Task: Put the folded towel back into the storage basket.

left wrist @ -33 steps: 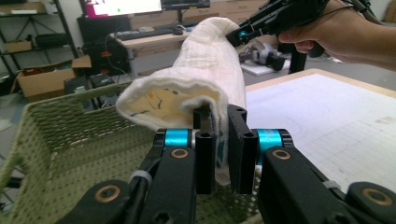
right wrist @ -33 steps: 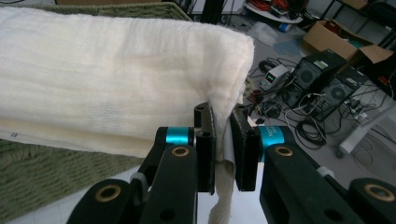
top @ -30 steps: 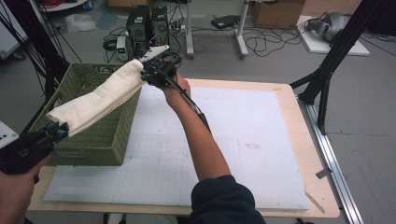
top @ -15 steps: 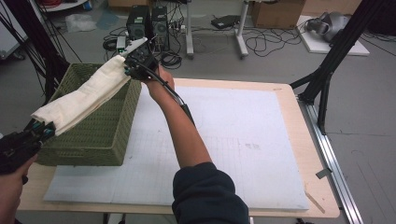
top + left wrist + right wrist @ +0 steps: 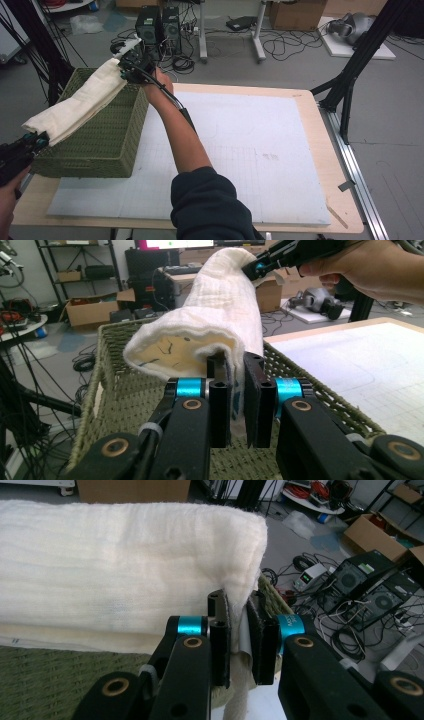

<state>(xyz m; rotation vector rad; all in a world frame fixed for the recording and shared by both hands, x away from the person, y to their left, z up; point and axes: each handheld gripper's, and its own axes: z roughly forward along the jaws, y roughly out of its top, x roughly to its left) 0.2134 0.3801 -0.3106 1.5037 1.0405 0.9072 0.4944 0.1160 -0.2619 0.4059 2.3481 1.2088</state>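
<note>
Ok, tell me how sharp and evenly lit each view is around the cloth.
High view: soft and slightly blurry, even light, cream cloth readable over the basket. Left gripper view: jaws crisp, background shelves softer. Right gripper view: cloth bright, nearly washed out, weave faint.

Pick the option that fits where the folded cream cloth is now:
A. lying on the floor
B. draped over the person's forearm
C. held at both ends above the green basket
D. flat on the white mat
C: the left gripper and the right gripper each pinch an end of the cream cloth, stretched over the green basket.
</note>
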